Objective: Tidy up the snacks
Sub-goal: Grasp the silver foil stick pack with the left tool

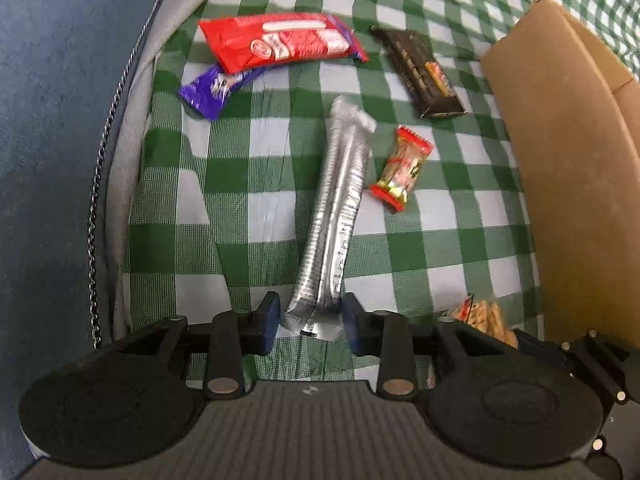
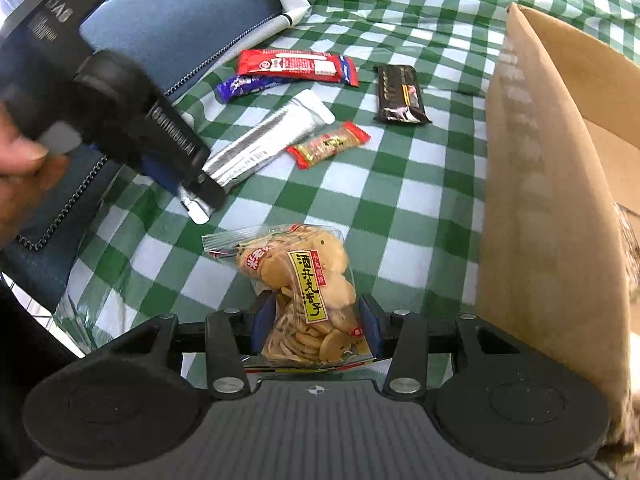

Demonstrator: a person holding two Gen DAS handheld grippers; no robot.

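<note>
**Both tools at snacks beside the box**

The left tool (image 1: 308, 320) points steeply down over the near end of the silver pack (image 1: 336, 216), which lies on the green checked cloth (image 1: 440, 240). Its jaws straddle that end; the right pad looks to touch the foil, the left stands just clear, so no firm pinch shows. The right tool (image 2: 316, 324) pinches the clear cracker bag (image 2: 304, 280) with a yellow label, just left of the cardboard box (image 2: 540, 220). Farther out lie a small red candy (image 1: 402, 170) just beside the silver pack, a dark bar (image 1: 420, 72), and a red pack (image 1: 280, 42) resting partly on a purple pack (image 1: 212, 90). A hand (image 2: 20, 160) grips the left tool's handle.
</note>
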